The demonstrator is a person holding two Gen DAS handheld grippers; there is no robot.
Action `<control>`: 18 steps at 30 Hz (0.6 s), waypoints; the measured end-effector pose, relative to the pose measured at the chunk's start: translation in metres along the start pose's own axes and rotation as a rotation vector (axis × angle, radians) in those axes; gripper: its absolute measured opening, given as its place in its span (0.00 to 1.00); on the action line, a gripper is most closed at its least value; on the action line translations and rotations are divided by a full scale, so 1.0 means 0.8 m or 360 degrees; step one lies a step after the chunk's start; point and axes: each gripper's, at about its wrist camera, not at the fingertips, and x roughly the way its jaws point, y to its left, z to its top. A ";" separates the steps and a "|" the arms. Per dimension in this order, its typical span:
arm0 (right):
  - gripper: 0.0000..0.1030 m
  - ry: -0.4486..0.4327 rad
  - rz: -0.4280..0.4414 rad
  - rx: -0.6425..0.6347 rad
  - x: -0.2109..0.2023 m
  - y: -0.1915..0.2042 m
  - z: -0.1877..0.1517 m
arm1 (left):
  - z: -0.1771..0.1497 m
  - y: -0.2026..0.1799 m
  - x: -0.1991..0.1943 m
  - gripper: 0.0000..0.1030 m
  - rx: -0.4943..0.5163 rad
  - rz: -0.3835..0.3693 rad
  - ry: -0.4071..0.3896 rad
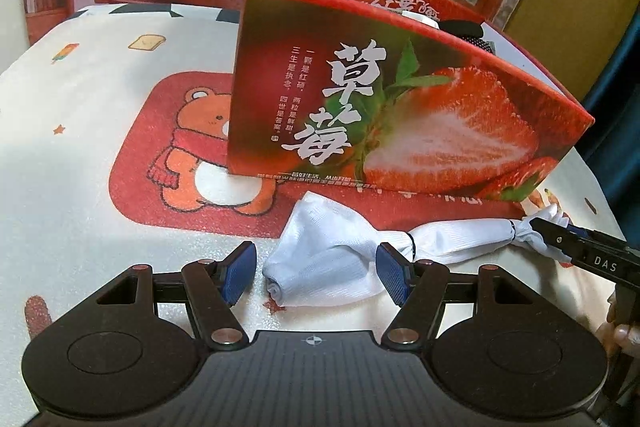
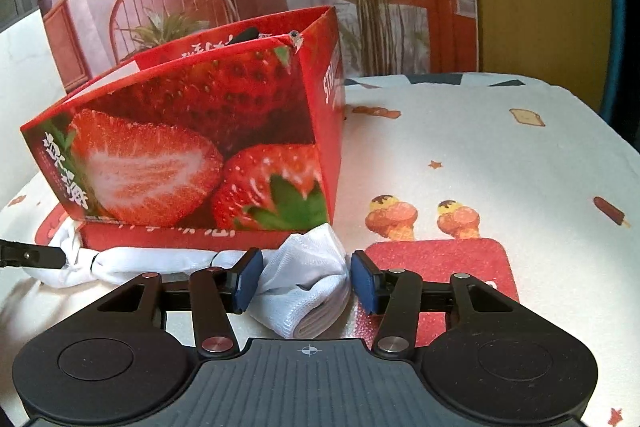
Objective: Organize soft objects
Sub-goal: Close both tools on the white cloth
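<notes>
A long white cloth [image 1: 320,251], bound by thin dark bands at two spots, lies on the table just in front of a red strawberry box [image 1: 400,99]. My left gripper [image 1: 318,277] stands open around the cloth's rolled wide end, with a gap showing at the left pad. In the right wrist view my right gripper [image 2: 306,281] is open too, with the cloth's [image 2: 304,267] other folded end lying loose between its blue pads. One finger of the right gripper [image 1: 560,237] shows at the cloth's far tip. A left gripper finger [image 2: 36,255] shows beside the opposite end. The box [image 2: 192,147] stands open-topped.
Black and white items [image 1: 460,27] poke out of the box top. The table carries a cream cover with a bear print [image 1: 200,147] and ice-cream prints [image 2: 424,219]. A printed backdrop of plants and a chair hangs behind. Someone's fingers [image 1: 624,339] show at the right edge.
</notes>
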 end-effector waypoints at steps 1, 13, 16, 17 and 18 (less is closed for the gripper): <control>0.43 0.0001 0.0003 0.0000 0.000 -0.001 0.001 | 0.000 0.000 0.000 0.66 0.0003 0.0000 0.0000; 0.17 -0.0015 0.0055 -0.0075 -0.007 0.010 0.000 | 0.000 -0.008 -0.011 0.16 0.0070 -0.0041 -0.0095; 0.12 -0.0045 0.0081 -0.0076 -0.017 0.012 0.004 | 0.002 -0.014 -0.031 0.15 0.0122 -0.0031 -0.0182; 0.12 -0.0068 0.0093 -0.0083 -0.023 0.014 0.006 | 0.003 -0.015 -0.039 0.15 0.0123 -0.0034 -0.0211; 0.12 -0.0101 0.0107 -0.0096 -0.030 0.017 0.008 | 0.005 -0.015 -0.047 0.14 0.0125 -0.0033 -0.0239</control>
